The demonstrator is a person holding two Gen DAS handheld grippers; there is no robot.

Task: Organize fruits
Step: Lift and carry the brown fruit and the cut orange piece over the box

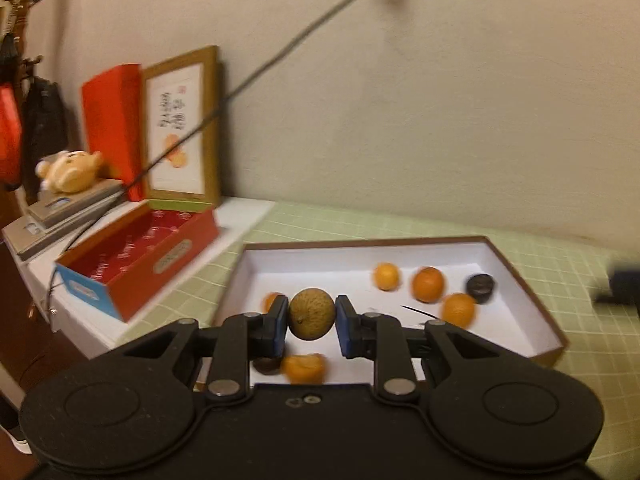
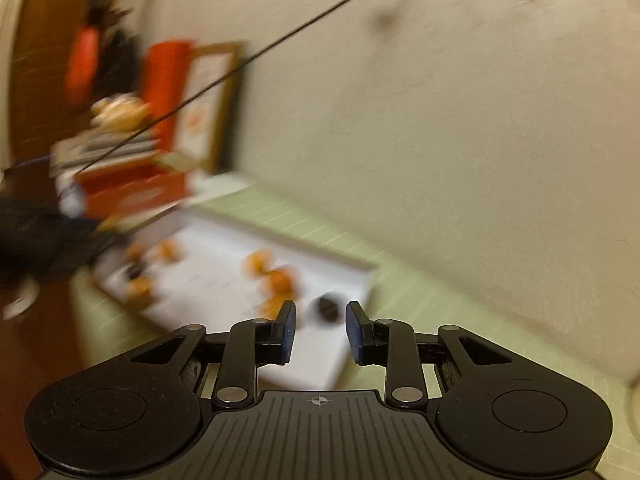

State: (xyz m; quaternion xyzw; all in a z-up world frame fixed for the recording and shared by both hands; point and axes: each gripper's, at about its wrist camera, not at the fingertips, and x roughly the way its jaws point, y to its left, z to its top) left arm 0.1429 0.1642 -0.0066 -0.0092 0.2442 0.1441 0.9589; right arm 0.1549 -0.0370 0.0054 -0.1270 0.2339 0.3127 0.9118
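Note:
My left gripper is shut on a round brown-green fruit and holds it above the near part of a white-lined box lid. Inside the lid lie several small oranges, a dark fruit at the right, and another orange beside a dark fruit below my pads. My right gripper is open and empty above the lid's near right corner. A dark fruit lies beyond its fingertips, with blurred oranges further left.
A red open box sits on a white ledge at the left, with a framed picture, a red bag, stacked books and a plush toy behind. Green checked cloth covers the table. A black cable crosses the wall.

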